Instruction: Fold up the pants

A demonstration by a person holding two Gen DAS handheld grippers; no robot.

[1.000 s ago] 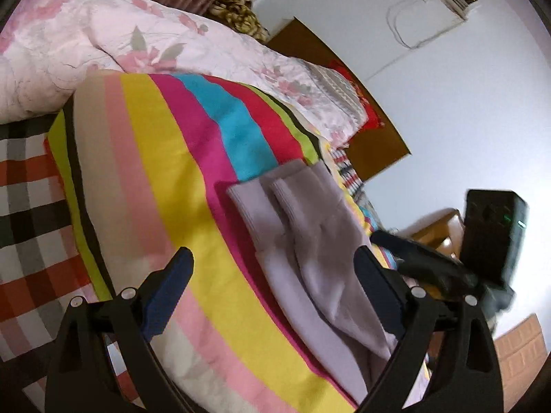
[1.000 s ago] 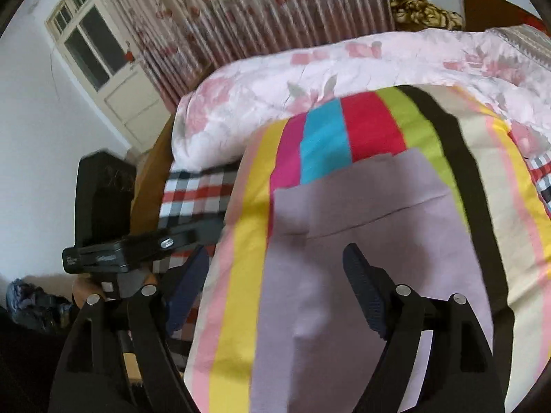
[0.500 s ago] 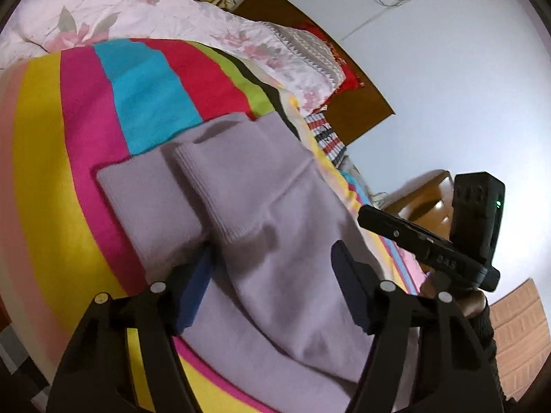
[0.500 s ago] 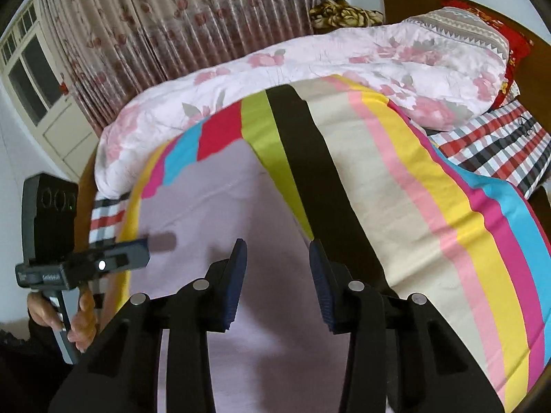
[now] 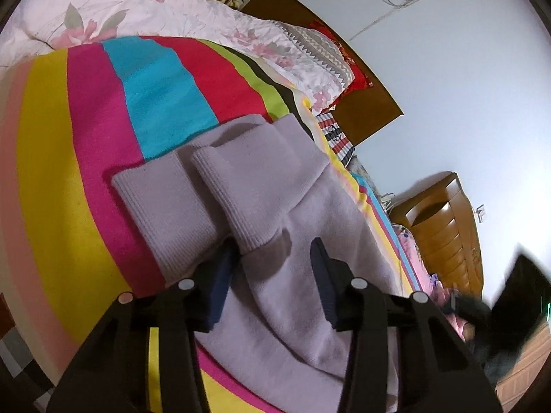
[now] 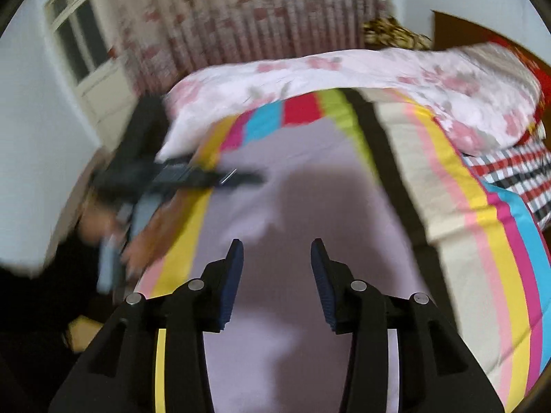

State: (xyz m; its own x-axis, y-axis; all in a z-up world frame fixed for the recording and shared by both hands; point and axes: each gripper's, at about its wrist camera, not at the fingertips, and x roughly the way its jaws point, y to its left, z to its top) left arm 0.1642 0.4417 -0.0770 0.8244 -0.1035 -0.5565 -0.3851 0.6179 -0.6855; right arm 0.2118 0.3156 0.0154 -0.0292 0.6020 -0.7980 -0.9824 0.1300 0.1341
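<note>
A: What's the room like?

B: A bedroom. White walls [image 5: 447, 86], a wooden headboard [image 5: 361, 103] at about one o'clock in the left wrist view, and a wooden cabinet [image 5: 444, 227] at three o'clock. From the right wrist there's a pleated floral curtain [image 6: 248, 17] at twelve and a white-framed window [image 6: 75, 38] at ten.

A: And the surface?

B: A bed with a striped blanket [image 5: 86, 172] in yellow, magenta, cyan and red. A pink floral quilt [image 5: 155, 10] is bunched along its far edge, and a checked sheet [image 6: 516, 179] shows at three o'clock in the right view.

A: Where are the pants?

B: The lilac pants [image 5: 275, 241] lie flat on the striped blanket. Their two ribbed cuffs [image 5: 165, 206] sit side by side, centre-left in the left view.

A: The tongs?

B: The left gripper [image 5: 273, 258] has just been closing. Its jaws are part-open, straddling the edge of one ribbed cuff; the left pad is tucked beneath it, but I can't tell if the pads are pressing. The right gripper [image 6: 277, 258] is part-open over plain lilac cloth, clamping nothing visible.

A: Anything in the way?

B: In the blurred right view, the other handheld gripper and a hand [image 6: 103, 227] reach in from nine o'clock over the pants' edge.
</note>
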